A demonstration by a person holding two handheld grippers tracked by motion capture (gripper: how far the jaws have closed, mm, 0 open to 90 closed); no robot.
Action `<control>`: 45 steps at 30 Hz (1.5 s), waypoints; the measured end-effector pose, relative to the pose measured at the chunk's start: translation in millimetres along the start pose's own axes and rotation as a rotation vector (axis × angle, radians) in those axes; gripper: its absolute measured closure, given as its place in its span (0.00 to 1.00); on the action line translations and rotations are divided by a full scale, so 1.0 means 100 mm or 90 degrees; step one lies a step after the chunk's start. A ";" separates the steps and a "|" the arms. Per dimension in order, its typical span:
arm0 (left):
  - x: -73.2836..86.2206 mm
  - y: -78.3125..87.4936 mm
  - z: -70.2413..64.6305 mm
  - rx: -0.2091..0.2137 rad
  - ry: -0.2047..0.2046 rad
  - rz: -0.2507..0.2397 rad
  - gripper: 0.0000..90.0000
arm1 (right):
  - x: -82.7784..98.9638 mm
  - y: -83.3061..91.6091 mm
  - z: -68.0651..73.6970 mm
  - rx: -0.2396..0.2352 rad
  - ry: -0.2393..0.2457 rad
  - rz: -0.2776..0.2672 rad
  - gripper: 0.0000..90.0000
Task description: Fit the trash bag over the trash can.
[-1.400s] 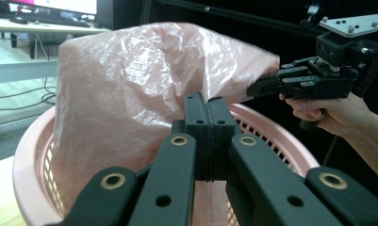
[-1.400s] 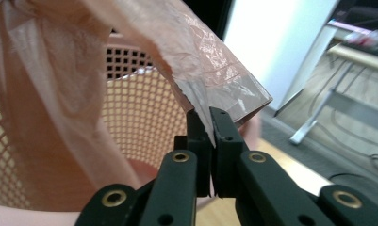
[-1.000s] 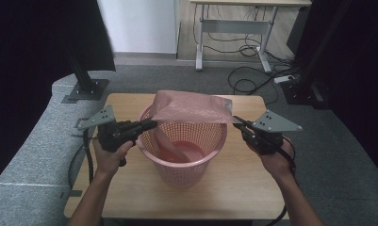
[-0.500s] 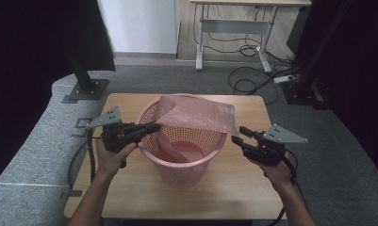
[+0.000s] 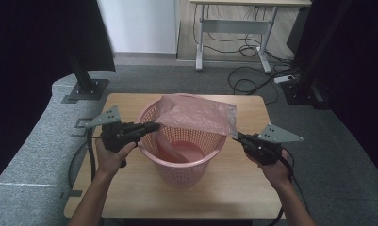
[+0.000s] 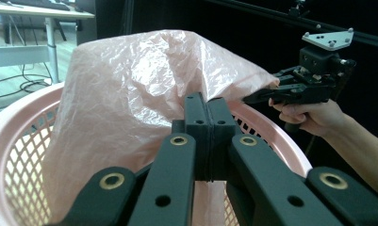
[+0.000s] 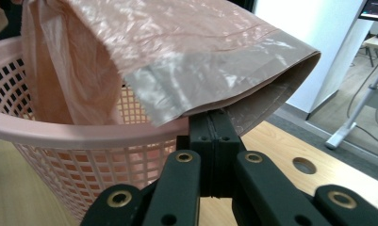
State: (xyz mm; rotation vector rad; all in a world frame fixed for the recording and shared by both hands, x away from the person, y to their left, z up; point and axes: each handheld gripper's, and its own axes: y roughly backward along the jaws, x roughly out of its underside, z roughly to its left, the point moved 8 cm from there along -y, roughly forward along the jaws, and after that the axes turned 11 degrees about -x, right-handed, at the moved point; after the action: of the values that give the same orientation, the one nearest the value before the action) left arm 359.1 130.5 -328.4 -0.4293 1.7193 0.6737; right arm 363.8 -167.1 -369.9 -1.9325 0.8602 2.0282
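Pink basket (image 5: 186, 157), one plastic bag (image 5: 196, 115), two grippers clamped.

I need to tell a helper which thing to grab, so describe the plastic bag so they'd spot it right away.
On the wooden table stands a pink mesh basket. Draped over its top, partly hanging inside, is the thin, crinkly pink plastic bag, the only soft thing there, pinched at opposite edges by the left gripper and right gripper.

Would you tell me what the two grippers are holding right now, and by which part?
Both hold the pink plastic bag over the basket: the left gripper pinches its left edge, the right gripper its right corner, at the bag's open end.
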 end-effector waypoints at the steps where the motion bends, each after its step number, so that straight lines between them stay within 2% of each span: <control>1: 0.00 0.01 0.01 0.000 0.003 -0.002 0.99 | -0.02 0.01 -0.01 0.003 0.004 0.004 0.99; 3: 0.00 0.04 0.05 -0.006 0.007 -0.007 0.99 | -0.07 0.04 -0.03 0.011 0.012 0.008 1.00; 5: -0.01 0.07 0.09 0.001 0.022 -0.014 0.99 | -0.13 0.07 -0.07 0.018 0.018 0.011 1.00; 10: -0.03 0.15 0.21 -0.004 0.046 -0.027 1.00 | -0.24 0.14 -0.17 0.046 0.035 0.017 1.00; 17: 0.01 0.24 0.30 -0.011 0.052 -0.024 1.00 | -0.26 0.22 -0.36 0.074 0.030 0.022 1.00; 23: 0.07 0.27 0.33 -0.013 0.054 -0.014 1.00 | -0.18 0.19 -0.37 0.062 0.036 0.024 0.99; 26: 0.12 0.27 0.34 -0.017 0.055 -0.003 1.00 | -0.08 0.14 -0.35 0.047 0.036 0.028 0.98; 29: 0.15 0.28 0.34 -0.019 0.054 0.001 1.00 | -0.01 0.12 -0.33 0.034 0.026 0.021 0.83; 33: 0.17 0.29 0.34 -0.022 0.046 0.006 1.00 | -0.01 0.20 -0.28 0.025 0.016 -0.002 0.72; 38: 0.18 0.29 0.34 -0.020 0.050 0.006 1.00 | -0.08 0.31 -0.18 -0.009 0.014 -0.023 0.67; 39: 0.18 0.29 0.34 -0.020 0.051 0.007 1.00 | -0.09 0.32 -0.15 -0.020 0.014 -0.022 0.65; 45: 0.21 0.30 0.36 -0.022 0.056 0.008 1.00 | -0.09 0.36 -0.01 -0.046 0.023 -0.012 0.60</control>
State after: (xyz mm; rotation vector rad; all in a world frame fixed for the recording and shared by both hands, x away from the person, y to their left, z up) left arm 363.1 177.6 -347.8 -0.4795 1.7963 0.7033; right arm 346.7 -195.1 -351.5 -2.0132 0.7829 2.0466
